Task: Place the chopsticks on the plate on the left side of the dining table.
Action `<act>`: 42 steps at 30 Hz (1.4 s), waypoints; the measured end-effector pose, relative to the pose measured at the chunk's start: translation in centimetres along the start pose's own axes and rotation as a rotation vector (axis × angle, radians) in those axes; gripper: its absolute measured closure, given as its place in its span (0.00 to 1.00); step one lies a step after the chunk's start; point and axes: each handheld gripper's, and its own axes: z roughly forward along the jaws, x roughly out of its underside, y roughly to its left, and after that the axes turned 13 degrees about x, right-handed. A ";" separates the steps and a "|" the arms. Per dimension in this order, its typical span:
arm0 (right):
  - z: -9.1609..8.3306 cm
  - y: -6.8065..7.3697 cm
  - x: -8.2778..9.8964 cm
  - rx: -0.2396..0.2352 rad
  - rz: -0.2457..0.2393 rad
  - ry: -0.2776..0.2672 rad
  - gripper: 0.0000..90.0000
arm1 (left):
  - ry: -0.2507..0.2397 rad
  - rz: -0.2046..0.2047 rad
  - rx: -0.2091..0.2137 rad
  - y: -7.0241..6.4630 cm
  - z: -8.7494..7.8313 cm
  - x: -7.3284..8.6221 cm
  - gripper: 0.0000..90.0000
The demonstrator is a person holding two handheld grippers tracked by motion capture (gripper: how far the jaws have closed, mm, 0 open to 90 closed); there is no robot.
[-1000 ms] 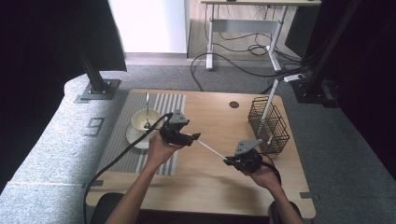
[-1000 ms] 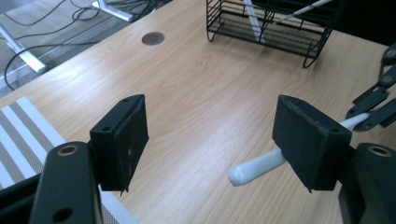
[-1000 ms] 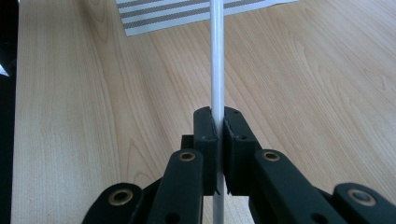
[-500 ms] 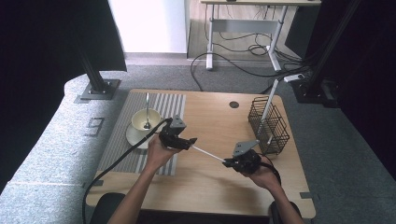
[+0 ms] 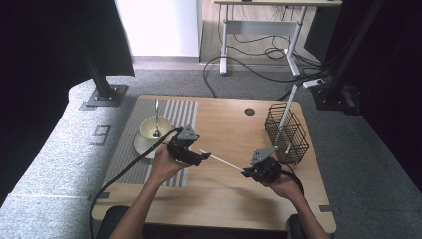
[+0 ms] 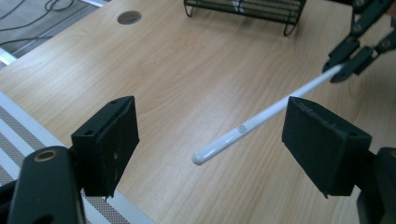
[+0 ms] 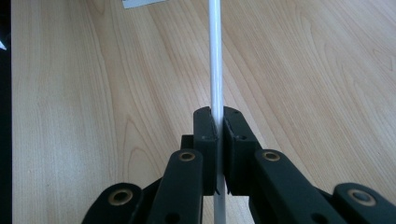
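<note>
Both tongs are meeting over the middle of the wooden table (image 5: 219, 199), joined by one thin white stick (image 5: 221, 162). Right tongs (image 7: 216, 122) are clenching the stick near one of its ends, the two black pads pressing flat against it from either side while the rod is running straight up and away between them in the right gripper view. Left tongs (image 6: 210, 140) are standing released: their jaws have just been opening, and the stick's rounded free end (image 6: 243, 129) is hanging in the gap between the pads, touching neither. In the left gripper view the stick is slanting up toward the right tongs (image 6: 355, 51) farther off, clear of the table surface below it.

From the high view the left tongs (image 5: 203, 157) are sitting just beside the edge of a grey striped mat (image 5: 176, 112), with the right tongs (image 5: 246, 173) nearer the person. On the mat a cream bowl (image 5: 152, 130) is resting on a saucer, a spoon (image 5: 157, 117) standing in it. A black wire basket (image 5: 288, 137) is sitting near the table's right side, well apart from the left tongs, holding another white stick (image 5: 284, 114) that is leaning upward out of it.
</note>
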 end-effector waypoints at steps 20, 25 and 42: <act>-0.1 0.4 -1.9 -0.029 -0.066 0.036 0.94 | 0.164 0.188 0.002 -2.1 2.0 0.6 0.45; -0.2 0.4 -2.1 -0.035 -0.079 0.040 0.94 | 0.218 0.220 -0.013 -2.3 2.3 0.9 0.53; -0.4 0.2 -2.6 -0.020 -0.134 0.034 0.90 | 0.334 0.339 0.074 -2.9 2.5 1.3 0.85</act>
